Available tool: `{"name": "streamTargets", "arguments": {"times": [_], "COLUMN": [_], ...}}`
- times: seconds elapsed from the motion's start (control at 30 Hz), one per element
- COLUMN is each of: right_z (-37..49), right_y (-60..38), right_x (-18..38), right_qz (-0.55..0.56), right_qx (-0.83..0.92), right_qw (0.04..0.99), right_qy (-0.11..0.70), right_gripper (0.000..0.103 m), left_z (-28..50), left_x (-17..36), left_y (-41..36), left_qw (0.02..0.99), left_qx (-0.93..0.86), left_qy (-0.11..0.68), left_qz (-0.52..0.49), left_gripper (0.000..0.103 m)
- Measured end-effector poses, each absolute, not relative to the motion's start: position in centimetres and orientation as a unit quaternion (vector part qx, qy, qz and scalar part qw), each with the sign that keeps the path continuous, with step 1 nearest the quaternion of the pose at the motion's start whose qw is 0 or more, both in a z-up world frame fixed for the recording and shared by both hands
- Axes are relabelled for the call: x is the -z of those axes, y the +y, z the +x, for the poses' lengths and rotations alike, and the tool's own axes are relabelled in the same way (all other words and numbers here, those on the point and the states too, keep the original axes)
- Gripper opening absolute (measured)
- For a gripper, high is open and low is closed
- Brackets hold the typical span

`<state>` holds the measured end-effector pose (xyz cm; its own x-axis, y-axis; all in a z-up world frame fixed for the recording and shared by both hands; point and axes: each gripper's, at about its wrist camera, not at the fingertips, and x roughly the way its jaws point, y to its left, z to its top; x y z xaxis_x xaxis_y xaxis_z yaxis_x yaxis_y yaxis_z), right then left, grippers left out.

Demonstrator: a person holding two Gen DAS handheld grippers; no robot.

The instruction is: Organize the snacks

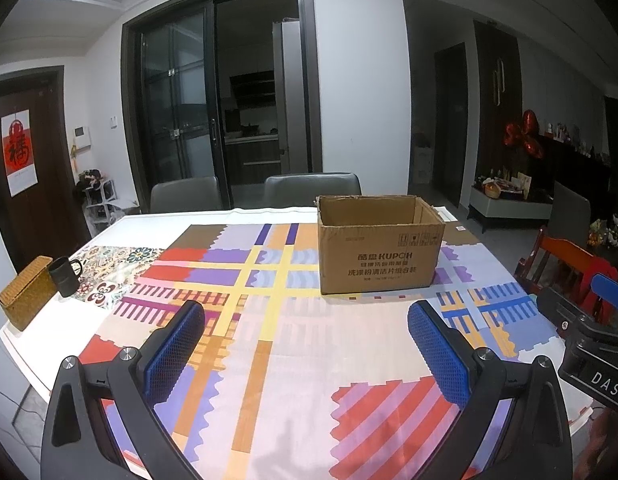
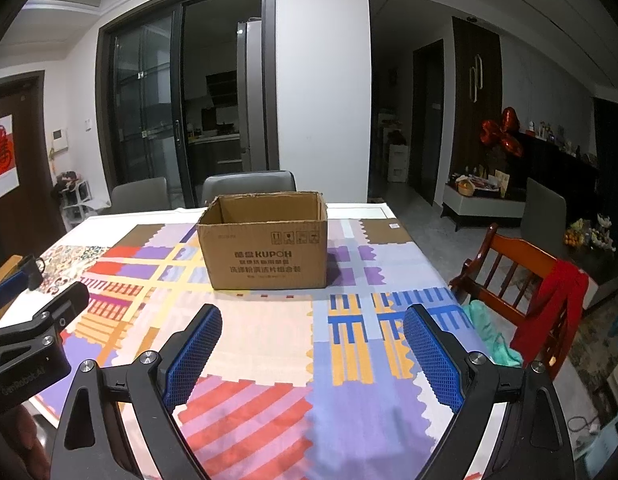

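Both grippers were over the near edge of the table (image 1: 37,354), pointing slightly down toward the far side. My left gripper (image 1: 307,316) had its jaws spread wide with nothing between the blue pads (image 1: 171,354), only the patchwork tablecloth (image 1: 269,340) under the gap. My right gripper (image 2: 313,320) was the same: jaws wide apart, pads (image 2: 433,354) bare, nothing held. The cardboard box (image 1: 379,256) sat upright on the cloth past both sets of fingers, toward the far side of the table, top open, flaps not visible, printed side facing me. From the left wrist view it stood ahead and to the right of centre; from the right wrist view (image 2: 265,252) it was ahead and slightly left, so it sat roughly between the two grippers' lines, well apart from either. What I could see of the box interior was bare cardboard wall; the floor of it was hidden behind the front panel. No snacks showed in either view. At the left edge of the table a dark mug (image 1: 65,276) stood just beside a woven basket (image 1: 25,298), near a patterned mat (image 1: 117,270). Two grey chairs (image 1: 313,188) were tucked in at the far side, and a wooden chair (image 2: 521,280) with a red cloth (image 2: 557,308) draped over it stood off the right side of the table. The right gripper's body (image 1: 589,344) showed at the right edge of the left view.
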<state>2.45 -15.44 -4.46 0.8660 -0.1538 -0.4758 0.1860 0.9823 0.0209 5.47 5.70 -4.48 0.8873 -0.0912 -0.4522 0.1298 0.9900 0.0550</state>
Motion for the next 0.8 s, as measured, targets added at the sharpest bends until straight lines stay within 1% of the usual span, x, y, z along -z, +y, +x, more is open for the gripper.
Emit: {"name": "streamTargets", "arguments": {"times": [0.8], "right_z": [2.46], "right_y": [-15.34], "right_x": [4.26], "right_qz": [0.036], "right_qx": [0.087], "right_qw": [0.966], "right_qy": [0.241], "right_gripper": [0.093], "left_z": [5.35], "left_x": [4.01], "left_y": [5.56], "left_qw": [0.971], "left_qx": [0.050], "left_qy": [0.228], "left_qz": [0.043], "left_gripper": [0.103]}}
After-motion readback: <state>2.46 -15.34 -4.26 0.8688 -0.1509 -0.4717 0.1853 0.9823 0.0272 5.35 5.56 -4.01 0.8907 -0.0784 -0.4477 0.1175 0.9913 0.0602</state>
